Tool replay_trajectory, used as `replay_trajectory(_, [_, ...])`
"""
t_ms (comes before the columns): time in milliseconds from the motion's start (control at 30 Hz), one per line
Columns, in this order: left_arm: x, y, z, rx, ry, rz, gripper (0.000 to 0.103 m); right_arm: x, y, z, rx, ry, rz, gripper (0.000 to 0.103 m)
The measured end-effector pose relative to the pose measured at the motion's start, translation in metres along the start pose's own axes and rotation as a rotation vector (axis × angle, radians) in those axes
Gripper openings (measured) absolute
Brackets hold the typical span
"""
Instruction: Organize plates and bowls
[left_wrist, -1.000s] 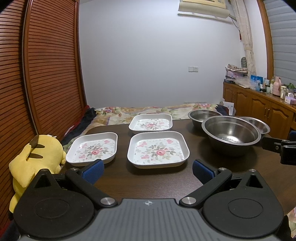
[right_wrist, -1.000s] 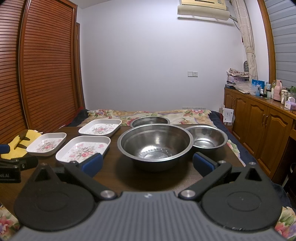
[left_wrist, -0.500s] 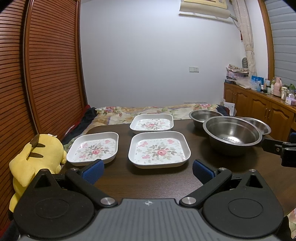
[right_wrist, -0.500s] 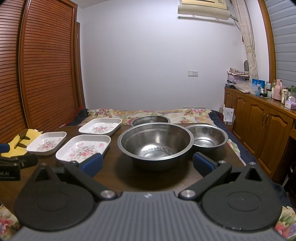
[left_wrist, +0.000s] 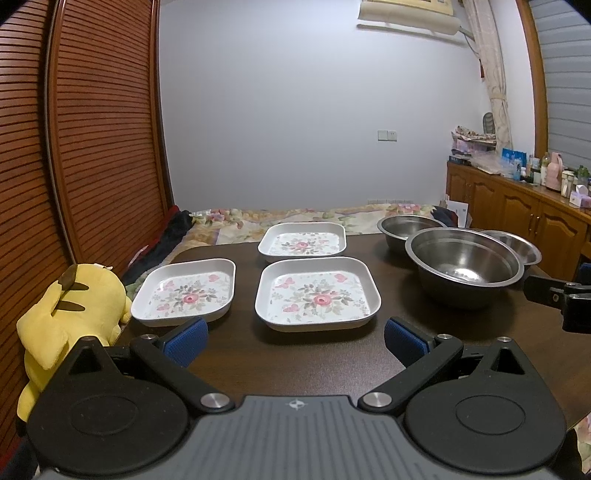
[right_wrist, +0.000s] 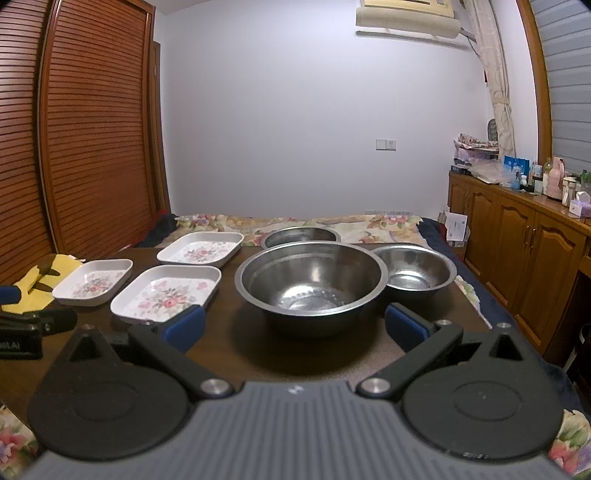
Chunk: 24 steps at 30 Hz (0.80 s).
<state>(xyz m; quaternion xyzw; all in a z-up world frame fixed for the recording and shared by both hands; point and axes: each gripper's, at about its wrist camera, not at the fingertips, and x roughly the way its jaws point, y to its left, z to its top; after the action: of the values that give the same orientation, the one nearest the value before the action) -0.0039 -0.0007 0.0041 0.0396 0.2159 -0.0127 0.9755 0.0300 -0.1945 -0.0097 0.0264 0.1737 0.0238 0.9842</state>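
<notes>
Dark wood table (left_wrist: 314, 354) holds three white square floral plates and three steel bowls, all lying flat and separate, nothing stacked.

Left wrist view: left gripper (left_wrist: 293, 338) hovers low over the near table edge, jaws spread wide, blue pads (left_wrist: 186, 339) empty. Near plate (left_wrist: 317, 293) sits straight ahead, just past the pads. Left plate (left_wrist: 184, 291) is beside it with a small gap, close to the left table edge. Far plate (left_wrist: 302, 243) lies behind the near plate, a narrow gap between them. Big bowl (left_wrist: 464, 266) stands to the right of the plates. Back bowl (left_wrist: 410, 227) sits behind it, and small bowl (left_wrist: 511, 245) is partly hidden behind the big bowl's right rim; whether the rims touch I cannot tell. A yellow plush (left_wrist: 70, 314) leans off the left side of the table. Part of the other tool shows at the right frame edge.

Right wrist view: right gripper (right_wrist: 294, 326) also hovers low at the near edge, jaws wide apart, holding nothing. Big bowl (right_wrist: 311, 280) is dead ahead between the pads. Small bowl (right_wrist: 413, 271) is right of it, rims very close. Back bowl (right_wrist: 300, 236) peeks out behind. Plates line up on the left: near plate (right_wrist: 166, 293), left plate (right_wrist: 92, 282), far plate (right_wrist: 200, 249). A wooden cabinet (right_wrist: 517, 240) runs along the right wall, cluttered on top.
</notes>
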Motion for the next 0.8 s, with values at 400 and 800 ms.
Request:
replay_trajectory(400, [0.019,0.005,-0.012,-0.022,0.072,-0.019,0.103,0.009,0.003,-0.005,-0.008,0.026,0.015,0.103])
replay_trajectory(800, [0.048,0.021,-0.015,-0.06,0.141,-0.043,0.103,0.034,0.025,0.001,-0.072,0.049,0.073,0.103])
